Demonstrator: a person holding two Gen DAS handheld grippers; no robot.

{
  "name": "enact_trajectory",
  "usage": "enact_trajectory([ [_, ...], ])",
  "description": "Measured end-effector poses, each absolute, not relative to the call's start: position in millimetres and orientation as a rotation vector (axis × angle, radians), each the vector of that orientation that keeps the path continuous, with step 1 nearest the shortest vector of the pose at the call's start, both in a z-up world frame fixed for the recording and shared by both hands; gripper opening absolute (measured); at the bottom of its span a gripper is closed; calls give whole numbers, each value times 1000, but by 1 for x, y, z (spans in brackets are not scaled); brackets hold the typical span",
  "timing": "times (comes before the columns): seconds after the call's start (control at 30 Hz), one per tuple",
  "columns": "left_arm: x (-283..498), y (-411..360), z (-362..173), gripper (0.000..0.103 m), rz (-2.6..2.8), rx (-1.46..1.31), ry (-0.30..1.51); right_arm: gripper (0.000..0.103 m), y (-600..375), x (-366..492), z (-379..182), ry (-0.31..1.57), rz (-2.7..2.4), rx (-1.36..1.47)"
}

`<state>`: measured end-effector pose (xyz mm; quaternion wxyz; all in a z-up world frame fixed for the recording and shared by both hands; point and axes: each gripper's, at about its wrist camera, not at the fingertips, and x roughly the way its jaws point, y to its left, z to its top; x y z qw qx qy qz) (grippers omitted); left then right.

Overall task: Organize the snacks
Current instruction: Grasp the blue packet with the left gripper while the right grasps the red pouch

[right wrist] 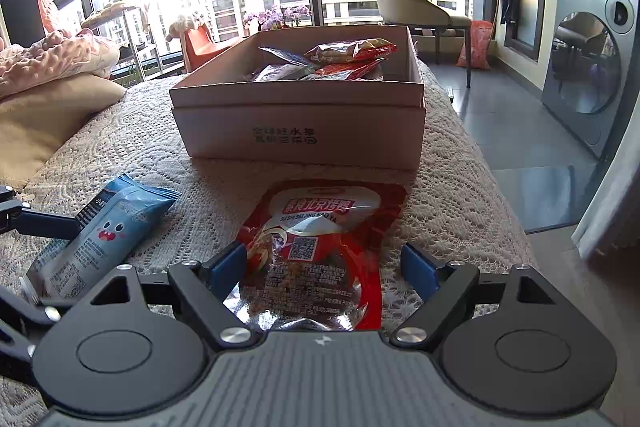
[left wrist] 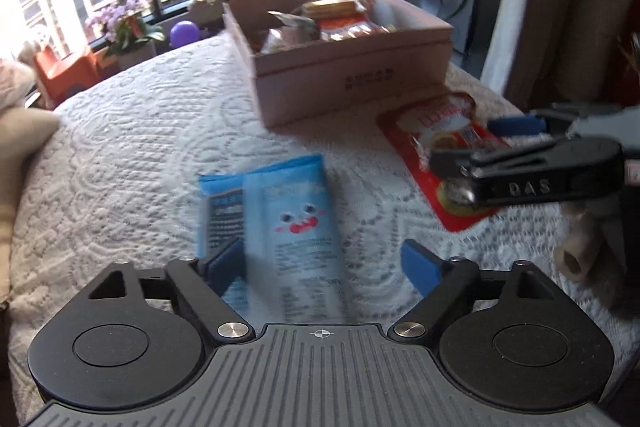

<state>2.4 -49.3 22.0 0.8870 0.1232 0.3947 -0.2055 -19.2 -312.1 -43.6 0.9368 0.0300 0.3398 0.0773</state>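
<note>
- Left gripper (left wrist: 322, 259), jaws spread wide, straddles the blue snack packet (left wrist: 280, 211) lying on the bedspread (left wrist: 132, 147).
- Right gripper (right wrist: 324, 265), equally open, straddles the red roast-duck pouch (right wrist: 320, 239).
- Beyond, the cardboard box (right wrist: 300, 123) holds several wrapped snacks (right wrist: 352, 53).

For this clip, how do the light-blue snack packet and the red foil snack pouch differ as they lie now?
The light-blue snack packet with a cartoon face is narrow and opaque; the red foil snack pouch is wider, with a clear window showing its contents. The blue packet lies between the open left gripper fingers; the red pouch between those of the open right gripper. Both lie flat on the white lace-patterned cover, outside the pink cardboard box.
</note>
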Motion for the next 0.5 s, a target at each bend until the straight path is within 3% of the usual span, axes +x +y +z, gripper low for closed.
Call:
enact_trajectory([
  [0.13,13,-38,20,83,-326,269,827,84,-312,-19,-44,694,158,61],
  [0.5,32,-24,8,93,-354,160,883,84,-312,-19,-44,694,158,60],
])
